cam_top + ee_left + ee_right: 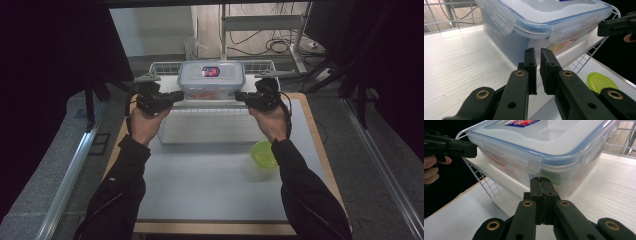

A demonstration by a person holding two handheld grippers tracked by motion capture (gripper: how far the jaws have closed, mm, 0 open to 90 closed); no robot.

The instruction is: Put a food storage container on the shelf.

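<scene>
- Up at the top centre of the high view, one clear lidded container (211,79) sits on a white wire rack (165,65) at the far end of the desk (210,185).
- Its four side latches look snapped down and the lid is on, so opening or lifting it out seems yet to be done.
- Flanking it, two claws: the left claw (538,53) is nearly pressed together on nothing, and the right claw (540,180) is pressed together, empty.
- Lower right, one green lid (264,153) lies on the desk.
</scene>
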